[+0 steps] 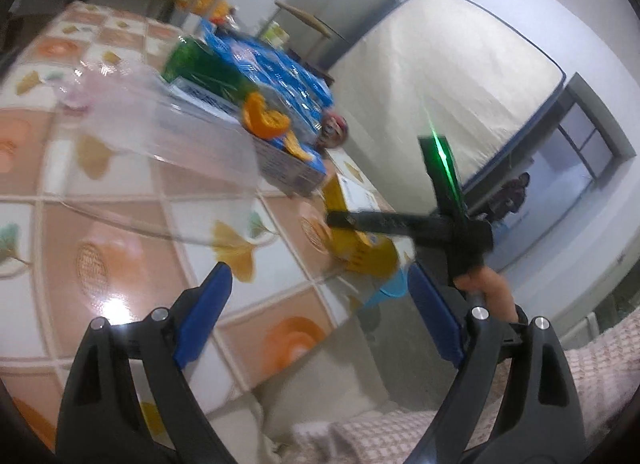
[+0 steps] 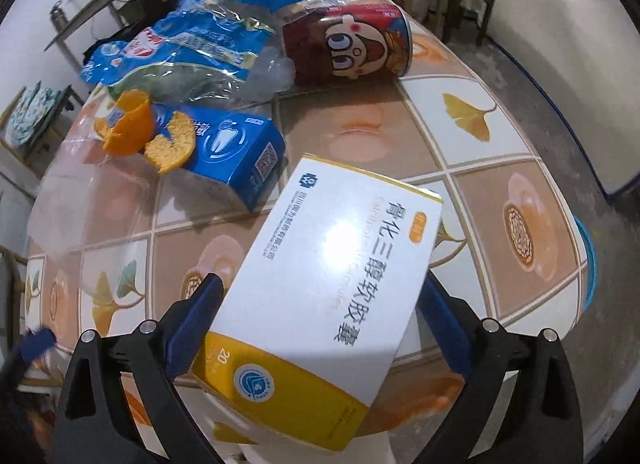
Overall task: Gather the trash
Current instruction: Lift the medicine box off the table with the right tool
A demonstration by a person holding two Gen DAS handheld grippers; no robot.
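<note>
Your right gripper [image 2: 320, 328] has its jaws spread wide around the white-and-yellow cardboard medicine box [image 2: 336, 288]; whether the pads touch it you cannot tell. The box lies tilted over the near edge of the tiled, leaf-patterned table [image 2: 500, 168]. Beyond the box sits a blue carton [image 2: 240, 156] with orange peel [image 2: 148, 132] on it; further beyond lie a crumpled blue plastic wrapper [image 2: 192, 40] and a red cartoon-face can [image 2: 352, 44]. Your left gripper [image 1: 320, 316] stands wide, with nothing between its jaws
</note>
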